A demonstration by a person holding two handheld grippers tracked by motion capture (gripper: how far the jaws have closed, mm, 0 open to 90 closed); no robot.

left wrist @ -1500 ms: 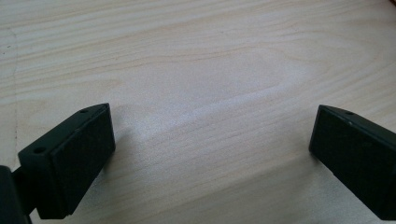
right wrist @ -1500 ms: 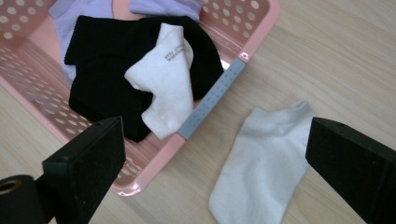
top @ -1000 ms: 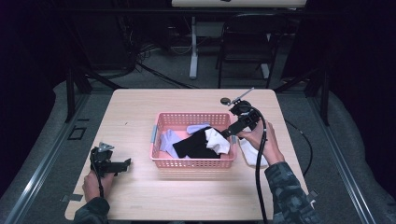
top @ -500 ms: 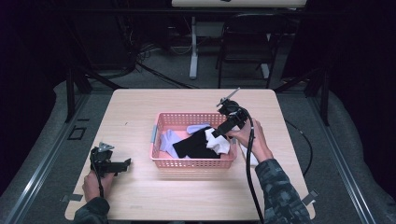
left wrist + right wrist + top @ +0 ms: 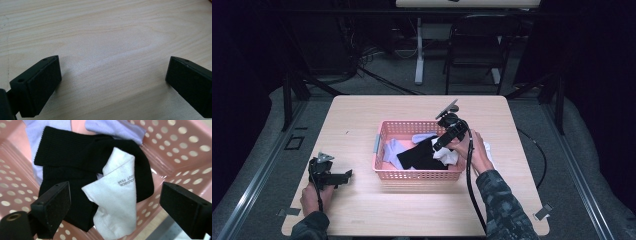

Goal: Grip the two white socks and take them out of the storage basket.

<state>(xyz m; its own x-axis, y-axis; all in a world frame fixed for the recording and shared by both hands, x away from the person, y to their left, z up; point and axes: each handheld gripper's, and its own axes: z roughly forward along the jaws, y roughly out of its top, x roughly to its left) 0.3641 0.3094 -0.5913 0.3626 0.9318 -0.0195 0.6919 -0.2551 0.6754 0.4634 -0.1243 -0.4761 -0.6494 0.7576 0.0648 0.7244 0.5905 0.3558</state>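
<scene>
We see a pink basket [image 5: 419, 174] sitting near the middle of a light wooden table [image 5: 362, 210], with socks piled inside it.

The right gripper [image 5: 439, 145] hangs over the right half of the basket, held by the person's right hand [image 5: 474, 150], its cable [image 5: 471, 185] trailing back along the sleeve. In the right gripper view its 2 black jaws stand spread wide apart and hold nothing. Between them, a little beyond their tips, lies a white sock [image 5: 116, 197] with small printed lettering, crumpled and draped over a black sock [image 5: 72, 162]. The white sock's lower end runs toward the basket wall [image 5: 185, 147] just below and between the jaws. The black sock spreads from behind the left jaw up and across to the far side of the white one. Past the black sock, farther from the jaws, we make out pale lavender socks [image 5: 115, 128] against the far end of the basket. Whether the jaws touch any fabric, we cannot tell.

The left gripper [image 5: 343, 176] rests low on the table, well apart from the basket on its left side, held by the left hand [image 5: 314, 197]. In the left gripper view its 2 jaws are also spread wide, with bare wood grain [image 5: 112, 50] between and beyond them.
</scene>
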